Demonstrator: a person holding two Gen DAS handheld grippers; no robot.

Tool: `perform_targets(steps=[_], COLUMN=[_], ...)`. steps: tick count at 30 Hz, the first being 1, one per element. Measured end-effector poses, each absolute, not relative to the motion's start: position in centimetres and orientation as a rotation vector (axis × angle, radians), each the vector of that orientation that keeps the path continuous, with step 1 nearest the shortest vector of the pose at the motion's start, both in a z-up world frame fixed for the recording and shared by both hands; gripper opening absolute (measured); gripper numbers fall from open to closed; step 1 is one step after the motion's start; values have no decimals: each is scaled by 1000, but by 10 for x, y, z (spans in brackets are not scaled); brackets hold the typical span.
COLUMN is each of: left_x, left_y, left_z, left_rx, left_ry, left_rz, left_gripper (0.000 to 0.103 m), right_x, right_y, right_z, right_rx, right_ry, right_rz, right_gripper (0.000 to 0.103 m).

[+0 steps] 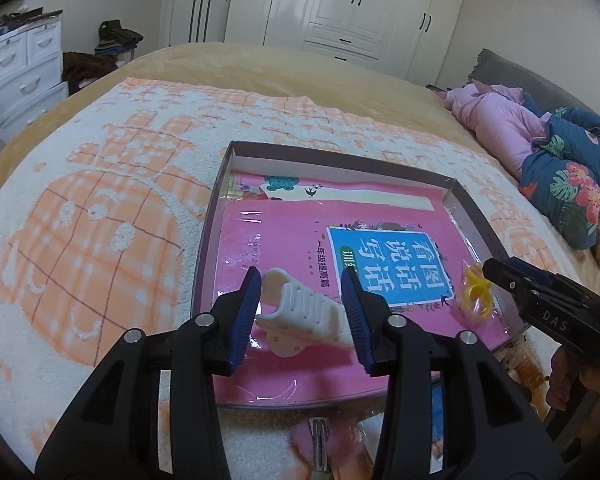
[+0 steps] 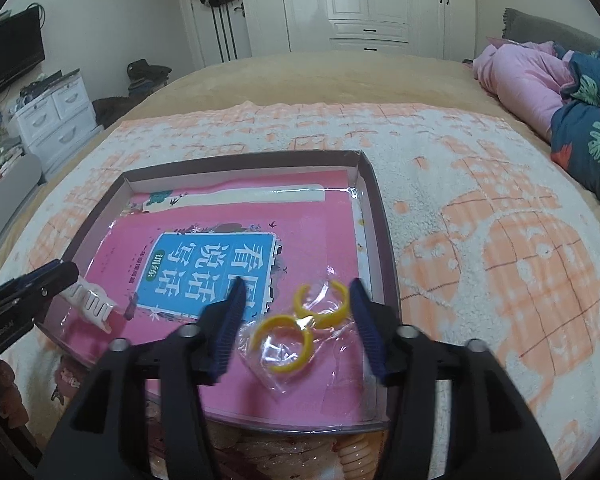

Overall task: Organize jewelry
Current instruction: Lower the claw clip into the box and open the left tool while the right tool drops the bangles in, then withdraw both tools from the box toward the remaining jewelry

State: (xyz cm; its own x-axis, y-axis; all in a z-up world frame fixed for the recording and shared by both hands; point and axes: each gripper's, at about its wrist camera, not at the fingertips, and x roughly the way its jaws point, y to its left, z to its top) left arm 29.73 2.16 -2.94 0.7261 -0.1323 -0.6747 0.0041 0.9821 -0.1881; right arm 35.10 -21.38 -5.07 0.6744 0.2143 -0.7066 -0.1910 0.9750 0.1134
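**Both grippers over the box, jaws released**

Left gripper (image 1: 304, 300): jaws parted, one cream-white plastic hair claw clip (image 1: 300, 316) lying between them on the pink book. In the left wrist view the left blue pad sits right at the clip's edge; can't tell if it touches. The right pad is just clear of it, so no grip.

Right gripper (image 2: 296, 312): jaws wide, pads clear of the clear plastic bag holding yellow open rings (image 2: 288, 336). Two rings counted, both inside the bag, which lies flat between the fingers near the box's right wall.

Both items rest on one pink paperback book with a blue title panel (image 2: 204, 272), under clear film, inside one shallow cardboard box with a dark rim (image 2: 376, 208). Clip at the near-left corner, rings at the near-right, well apart.

The box sits on a white and orange checked fleece blanket (image 2: 480, 208) on a tan bed. Just beneath the box's near edge: one metal snap hair clip (image 1: 320, 444) and one peach spiral hair tie (image 2: 356, 456), both partly hidden by the gripper bodies.

Far off: white wardrobe (image 2: 364, 0), one white drawer unit (image 2: 56, 120), a pink and floral quilt pile (image 2: 560, 88).
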Motion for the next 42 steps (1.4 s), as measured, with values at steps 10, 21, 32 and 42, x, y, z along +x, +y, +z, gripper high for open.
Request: perform_targets(steps=[10, 21, 32, 42], left_x=[282, 256, 232, 208], left_y=[22, 25, 25, 29], left_z=[-18, -1, 10, 4], left_rx=[-154, -161, -156, -158], left_ry=[704, 646, 599, 610], left_rz=[-61, -58, -59, -53], left_gripper=[50, 67, 80, 83], right_x=[332, 292, 253, 221], right_y=[-215, -215, -212, -215], right_z=[-39, -20, -5, -13], right_rx=[31, 13, 5, 6], right_ry=[736, 644, 590, 608], right_rz=[227, 242, 270, 282], right_gripper=[73, 84, 84, 84])
